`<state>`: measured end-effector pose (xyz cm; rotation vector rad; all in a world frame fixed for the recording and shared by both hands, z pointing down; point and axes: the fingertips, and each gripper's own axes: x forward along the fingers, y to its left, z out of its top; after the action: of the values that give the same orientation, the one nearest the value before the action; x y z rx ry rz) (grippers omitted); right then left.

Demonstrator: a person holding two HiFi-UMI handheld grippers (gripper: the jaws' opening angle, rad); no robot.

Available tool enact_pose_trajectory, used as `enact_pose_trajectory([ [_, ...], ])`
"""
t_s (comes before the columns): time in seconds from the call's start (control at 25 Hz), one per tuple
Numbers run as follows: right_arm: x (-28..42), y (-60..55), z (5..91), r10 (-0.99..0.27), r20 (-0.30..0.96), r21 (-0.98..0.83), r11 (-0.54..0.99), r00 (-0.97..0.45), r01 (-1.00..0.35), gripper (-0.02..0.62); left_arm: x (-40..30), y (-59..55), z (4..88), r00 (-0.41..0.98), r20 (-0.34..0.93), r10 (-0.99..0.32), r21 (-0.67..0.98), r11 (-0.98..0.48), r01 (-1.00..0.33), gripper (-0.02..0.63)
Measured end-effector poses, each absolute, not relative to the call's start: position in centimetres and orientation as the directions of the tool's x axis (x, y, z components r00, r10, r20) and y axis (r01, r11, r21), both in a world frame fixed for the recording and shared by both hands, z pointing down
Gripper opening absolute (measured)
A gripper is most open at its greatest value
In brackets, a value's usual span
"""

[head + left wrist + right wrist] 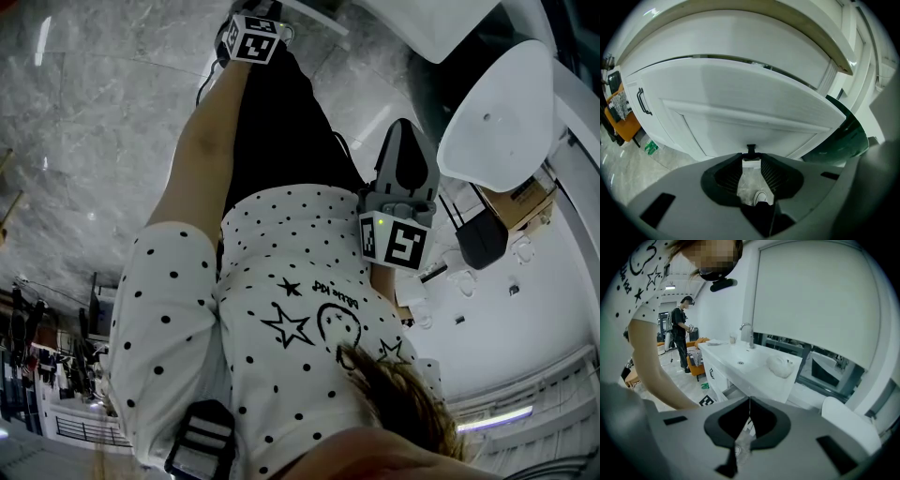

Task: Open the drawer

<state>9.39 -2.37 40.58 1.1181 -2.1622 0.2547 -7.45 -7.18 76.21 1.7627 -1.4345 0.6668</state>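
Observation:
In the left gripper view a white drawer front (740,93) stands pulled out a little from the white cabinet, with a dark gap along its top edge. Its small black handle (751,149) sits right at the tips of my left gripper (751,157), whose jaws are closed on it across a fairly wide gap. In the head view only that gripper's marker cube (253,37) shows, at the end of the outstretched left arm. My right gripper (749,401) hangs apart from the drawer, its jaws meeting with nothing between them. In the head view the right gripper (407,131) sits beside the person's torso.
Another black handle (643,101) is on the cabinet door to the left. A dark green object (848,136) lies to the drawer's right. The right gripper view shows a white counter (754,376) with a faucet (749,333), a rounded white lid (506,112), and a person (682,329) standing far off.

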Motion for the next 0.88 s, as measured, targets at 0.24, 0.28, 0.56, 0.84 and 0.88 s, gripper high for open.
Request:
enact_pose_trajectory([
  [0.24,9.5,-2.0,40.3,-0.65,0.646,0.133,0.612,-0.4,-0.779,0.014,-7.1,-6.2,76.1,0.237,0.784,-0.574,0.23,-0.087,-0.969,0.127],
  [0.28,9.4,-2.0,40.2,-0.649,0.646,0.133,0.614,-0.401,-0.778,0.014,-7.2,-6.1,76.0,0.239,0.784,-0.573,0.229,-0.09,-0.969,0.127],
  [0.56,9.1,-2.1,40.0,-0.642,0.647,0.126,0.623,-0.412,-0.772,0.014,-7.1,-5.3,75.8,0.247,0.791,-0.559,0.229,-0.103,-0.968,0.127],
  [0.84,8.8,-1.9,40.6,-0.634,0.649,0.12,0.632,-0.422,-0.765,0.014,-7.1,-4.2,76.5,0.254,0.797,-0.548,0.232,-0.11,-0.966,0.127],
  [0.88,8.9,-1.9,40.6,-0.633,0.649,0.119,0.632,-0.422,-0.765,0.014,-7.0,-4.2,76.5,0.253,0.797,-0.548,0.232,-0.11,-0.967,0.126],
])
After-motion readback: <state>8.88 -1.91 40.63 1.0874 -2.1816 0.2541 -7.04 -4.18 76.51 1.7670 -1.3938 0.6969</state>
